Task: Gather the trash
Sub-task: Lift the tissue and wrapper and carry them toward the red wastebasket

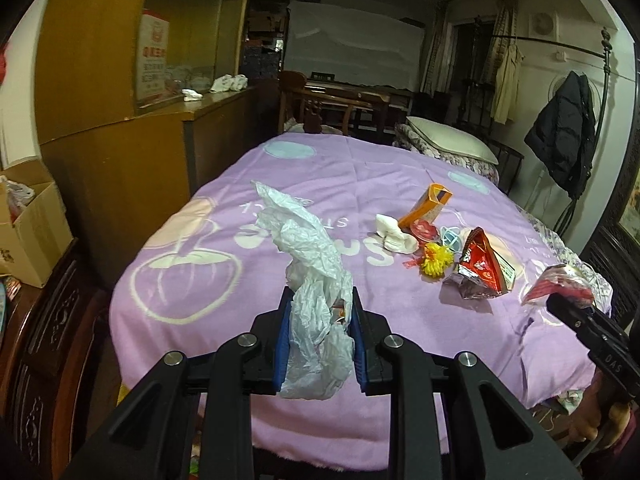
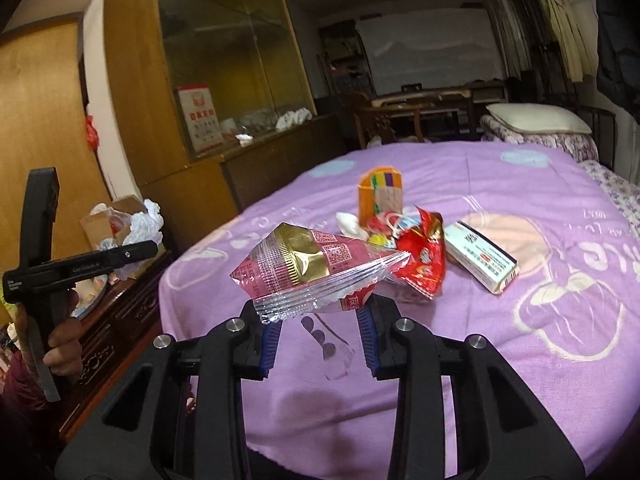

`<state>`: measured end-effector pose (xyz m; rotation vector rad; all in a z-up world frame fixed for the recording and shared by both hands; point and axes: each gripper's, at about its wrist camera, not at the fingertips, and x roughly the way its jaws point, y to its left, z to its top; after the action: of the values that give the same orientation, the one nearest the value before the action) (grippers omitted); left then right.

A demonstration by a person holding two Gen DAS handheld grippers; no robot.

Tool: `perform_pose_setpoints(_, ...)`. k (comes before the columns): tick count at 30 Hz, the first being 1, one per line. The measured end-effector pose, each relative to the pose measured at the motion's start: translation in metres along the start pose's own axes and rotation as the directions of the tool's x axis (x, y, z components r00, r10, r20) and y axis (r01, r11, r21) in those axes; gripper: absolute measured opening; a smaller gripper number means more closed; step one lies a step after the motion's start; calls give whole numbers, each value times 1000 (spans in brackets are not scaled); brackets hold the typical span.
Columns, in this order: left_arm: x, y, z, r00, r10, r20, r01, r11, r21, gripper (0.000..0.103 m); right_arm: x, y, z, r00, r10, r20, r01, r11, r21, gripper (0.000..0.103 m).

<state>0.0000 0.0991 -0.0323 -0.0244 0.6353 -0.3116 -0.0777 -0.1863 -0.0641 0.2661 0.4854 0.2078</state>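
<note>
While the left gripper (image 1: pixel 320 300) pinches a crumpled white plastic bag (image 1: pixel 308 280) between its blue pads, the right gripper (image 2: pixel 318 320) carries a pink-and-gold wrapper (image 2: pixel 304 268); its fingers look spread, the grip point hidden, so I can't tell how firmly. That wrapper could slip free! More trash waits mid-bed: red snack packet (image 2: pixel 420 264), orange carton (image 2: pixel 380 196), white box (image 2: pixel 480 260). Open purple blanket (image 2: pixel 520 380) all round, the near edge right below.

Left gripper (image 1: pixel 320 312) clamped; right gripper (image 2: pixel 318 320) (jaws wider) clamped too.
</note>
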Motion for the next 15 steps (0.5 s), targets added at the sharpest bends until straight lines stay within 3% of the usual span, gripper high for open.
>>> perform_pose_setpoints(8,-33,56,-19,995,97,-4,-97,994,-55,26,-7,31,-2,999,53,4,-53,998,-41,35)
perform_pose_setpoints(15,-31,127,-60,980,160,-115,-177,971,-158,27,12,58,-10,993,99,-59,-101,994,-46,35)
